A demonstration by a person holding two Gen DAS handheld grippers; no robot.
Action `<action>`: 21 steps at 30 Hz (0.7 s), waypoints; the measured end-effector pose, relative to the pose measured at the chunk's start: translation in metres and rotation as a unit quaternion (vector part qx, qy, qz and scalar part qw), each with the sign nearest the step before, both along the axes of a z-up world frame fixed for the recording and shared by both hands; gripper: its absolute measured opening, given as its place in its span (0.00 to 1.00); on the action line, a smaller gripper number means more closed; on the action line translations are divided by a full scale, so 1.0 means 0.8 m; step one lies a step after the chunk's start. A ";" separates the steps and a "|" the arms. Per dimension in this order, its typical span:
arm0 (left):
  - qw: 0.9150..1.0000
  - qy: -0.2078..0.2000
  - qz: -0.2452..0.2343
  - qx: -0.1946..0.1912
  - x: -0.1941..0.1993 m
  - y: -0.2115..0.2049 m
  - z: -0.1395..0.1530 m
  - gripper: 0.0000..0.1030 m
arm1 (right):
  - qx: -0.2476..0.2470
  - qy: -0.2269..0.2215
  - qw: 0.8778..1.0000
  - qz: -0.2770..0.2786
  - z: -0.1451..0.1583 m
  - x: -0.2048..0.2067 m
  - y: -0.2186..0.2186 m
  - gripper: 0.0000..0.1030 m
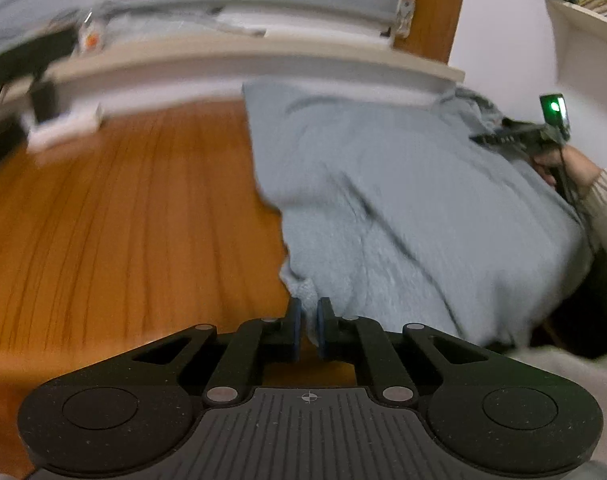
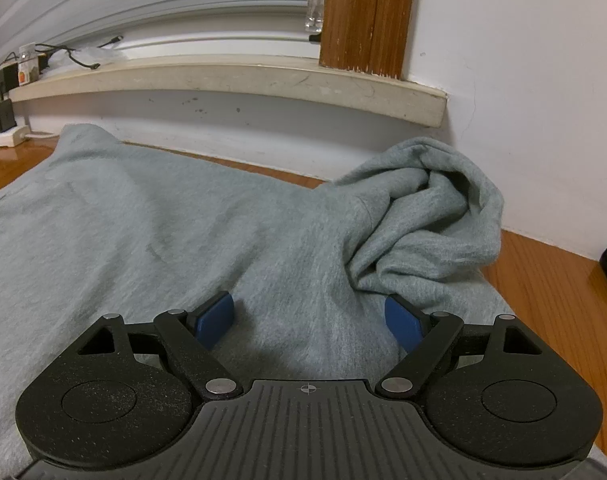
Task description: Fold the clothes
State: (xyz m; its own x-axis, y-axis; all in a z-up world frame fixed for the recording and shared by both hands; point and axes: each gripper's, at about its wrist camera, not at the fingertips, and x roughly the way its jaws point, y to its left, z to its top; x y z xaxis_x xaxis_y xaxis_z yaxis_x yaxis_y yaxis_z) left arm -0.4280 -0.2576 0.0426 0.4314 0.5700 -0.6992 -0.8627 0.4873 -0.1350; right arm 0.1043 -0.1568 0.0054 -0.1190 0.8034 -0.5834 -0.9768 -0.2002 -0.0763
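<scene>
Left wrist view first: the left claw (image 1: 309,328) is pinched nearly closed on a corner of the grey sweatshirt (image 1: 403,184), with a bit of fabric caught between the blue pads (image 1: 296,330). The sweatshirt is spread over the wooden floor (image 1: 123,220), reaching back toward the white wall under the window sill (image 1: 263,60). This whole view is pretty blurry. Over on the far side you can see the right claw (image 1: 503,136) against the cloth, with a green light on its body, but I can't tell from here how wide it is open. A white power strip (image 1: 63,126) sits on the floor near the wall.

Right wrist view is much sharper: the right claw (image 2: 311,320) is spread wide open with nothing between its blue pads (image 2: 215,320), sitting low over the sweatshirt (image 2: 143,240). The body of the garment lies mostly flat, and the hood (image 2: 435,216) is bunched up in a rumpled heap just ahead and to the right, close to the wall. The sill (image 2: 231,80) runs across the back, with a brown wooden post (image 2: 367,16) standing on it.
</scene>
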 end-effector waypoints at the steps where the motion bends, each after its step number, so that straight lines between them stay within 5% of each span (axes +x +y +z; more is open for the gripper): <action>1: 1.000 -0.005 0.006 -0.014 -0.008 -0.009 -0.001 0.08 | 0.000 0.001 1.000 0.000 0.000 0.000 0.000 0.79; 6: 0.999 -0.010 0.023 -0.038 -0.029 -0.030 0.006 0.09 | 0.000 -0.001 1.000 -0.001 -0.001 0.000 0.000 0.80; 12: 0.999 0.027 0.035 -0.007 -0.032 -0.027 0.025 0.16 | 0.001 -0.004 1.000 -0.002 -0.002 -0.001 -0.001 0.81; 21: 0.998 0.023 0.049 0.009 -0.036 -0.016 0.035 0.27 | 0.001 -0.003 1.000 -0.004 -0.001 0.000 0.000 0.81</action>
State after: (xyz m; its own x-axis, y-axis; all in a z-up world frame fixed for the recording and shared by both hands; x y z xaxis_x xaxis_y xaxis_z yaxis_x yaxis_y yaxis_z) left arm -0.4571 -0.2703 0.0709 0.3406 0.6207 -0.7062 -0.9117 0.4017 -0.0867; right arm 0.1042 -0.1566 0.0044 -0.1096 0.8053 -0.5826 -0.9777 -0.1930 -0.0829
